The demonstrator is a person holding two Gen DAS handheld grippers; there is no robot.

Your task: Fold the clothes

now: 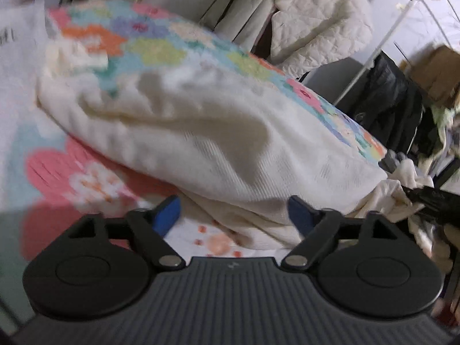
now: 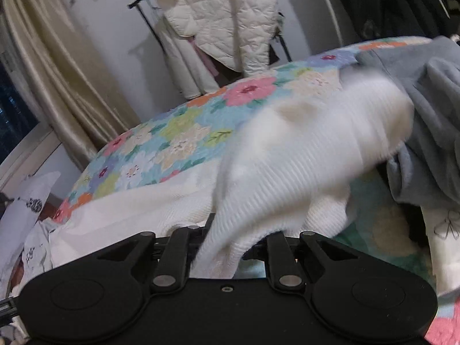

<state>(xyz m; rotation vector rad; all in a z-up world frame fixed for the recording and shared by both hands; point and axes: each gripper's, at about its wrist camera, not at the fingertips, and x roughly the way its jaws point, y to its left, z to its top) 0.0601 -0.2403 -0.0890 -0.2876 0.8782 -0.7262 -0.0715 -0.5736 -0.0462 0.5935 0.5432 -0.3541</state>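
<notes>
Floral bedspread (image 1: 161,49): cream knit garment (image 1: 201,132) lies ahead of left gripper (image 1: 234,214), jaws apart, empty; right gripper (image 2: 227,247) jaws clamped on its fold.

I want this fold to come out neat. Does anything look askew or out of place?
Yes. The white knit garment lies bunched and creased on the floral bedspread, not flat. The right gripper is shut on a fold of it, while the left gripper is open. A grey garment is heaped beside it.
</notes>
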